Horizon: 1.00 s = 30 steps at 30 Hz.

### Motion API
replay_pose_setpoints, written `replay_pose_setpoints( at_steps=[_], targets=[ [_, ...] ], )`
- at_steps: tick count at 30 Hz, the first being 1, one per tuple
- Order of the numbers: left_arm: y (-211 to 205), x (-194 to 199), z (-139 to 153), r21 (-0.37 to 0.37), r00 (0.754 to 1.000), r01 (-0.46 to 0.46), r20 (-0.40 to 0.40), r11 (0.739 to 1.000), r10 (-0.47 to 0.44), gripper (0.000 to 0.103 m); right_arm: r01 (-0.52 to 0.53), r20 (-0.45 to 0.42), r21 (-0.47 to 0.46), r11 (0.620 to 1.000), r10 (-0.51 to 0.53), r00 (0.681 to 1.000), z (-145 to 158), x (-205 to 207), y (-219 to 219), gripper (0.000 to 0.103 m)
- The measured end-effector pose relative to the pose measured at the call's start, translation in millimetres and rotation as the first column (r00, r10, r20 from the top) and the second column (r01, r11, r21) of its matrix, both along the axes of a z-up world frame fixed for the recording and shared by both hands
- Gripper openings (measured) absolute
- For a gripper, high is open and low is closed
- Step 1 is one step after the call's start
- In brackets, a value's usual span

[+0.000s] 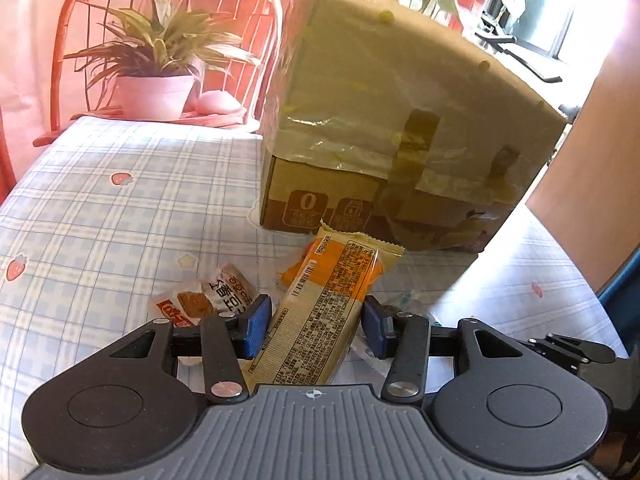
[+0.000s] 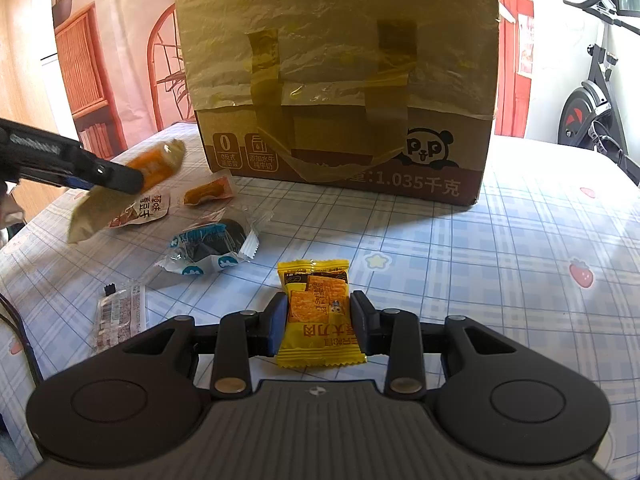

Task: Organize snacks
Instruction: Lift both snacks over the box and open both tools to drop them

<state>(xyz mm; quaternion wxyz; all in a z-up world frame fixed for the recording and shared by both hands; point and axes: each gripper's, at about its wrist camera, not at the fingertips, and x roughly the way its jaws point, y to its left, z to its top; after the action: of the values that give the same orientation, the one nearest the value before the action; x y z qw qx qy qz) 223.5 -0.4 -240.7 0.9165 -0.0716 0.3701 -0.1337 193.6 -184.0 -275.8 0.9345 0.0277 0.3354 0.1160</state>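
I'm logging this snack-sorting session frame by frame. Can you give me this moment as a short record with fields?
surface: table under a blue plaid cloth with strawberries
container: taped cardboard box, standing at the far side
left gripper: shut on the long orange-and-beige snack bar, lifted off the cloth
right gripper: shut on the yellow cracker packet
loose on cloth: dark cookie in a clear wrapper, small orange packet, white-and-red packet, clear barcode packet
background: potted plant on a red chair
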Motion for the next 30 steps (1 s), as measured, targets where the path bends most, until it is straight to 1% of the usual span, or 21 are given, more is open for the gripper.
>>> replay_pose_setpoints(
  at_steps=[3, 10, 15, 18, 21, 24, 28, 30],
  targets=[
    [-1.3, -4.6, 4.6, 0.005, 1.0, 0.004, 0.017, 1.0, -0.004, 0.052, -0.001, 0.0, 0.001, 1.0, 0.001, 1.0, 0.0, -0.2, -0.4, 0.036],
    [-2.0, -6.6, 23.1, -0.019, 0.998, 0.021, 0.067, 1.0, -0.02, 0.052, 0.007, -0.007, 0.009, 1.0, -0.007, 1.0, 3.0, -1.0, -2.6, 0.036],
    [-9.6, -4.2, 41.0, -0.017, 0.993, 0.046, 0.11, 0.999, -0.044, 0.052, 0.031, 0.02, 0.04, 0.999, -0.032, 0.999, 17.5, -3.0, -7.0, 0.036],
    [-15.2, -0.8, 54.2, -0.028, 0.989, 0.062, 0.139, 0.998, -0.058, 0.052, 0.038, 0.071, 0.043, 0.998, -0.041, 0.997, 35.9, -2.4, -9.2, 0.036],
    [-22.7, 1.8, 69.2, -0.041, 0.983, 0.078, 0.172, 0.996, -0.07, 0.052, 0.041, 0.139, 0.052, 0.998, -0.048, 0.989, 61.9, 1.8, -14.6, 0.036],
    [-31.9, 5.0, 86.7, -0.05, 0.974, 0.101, 0.209, 0.994, -0.088, 0.052, 0.043, 0.207, 0.056, 0.998, -0.054, 0.977, 88.9, 8.6, -20.7, 0.036],
    [-47.8, 13.4, 110.2, -0.029, 0.958, 0.129, 0.263, 0.991, -0.117, 0.052, 0.055, 0.284, 0.045, 0.997, -0.066, 0.957, 127.5, 21.4, -28.0, 0.036],
    [-54.2, 21.1, 121.9, -0.047, 0.951, 0.146, 0.281, 0.988, -0.127, 0.052, 0.061, 0.315, 0.048, 0.997, -0.073, 0.946, 144.5, 26.9, -30.8, 0.036]
  ],
)
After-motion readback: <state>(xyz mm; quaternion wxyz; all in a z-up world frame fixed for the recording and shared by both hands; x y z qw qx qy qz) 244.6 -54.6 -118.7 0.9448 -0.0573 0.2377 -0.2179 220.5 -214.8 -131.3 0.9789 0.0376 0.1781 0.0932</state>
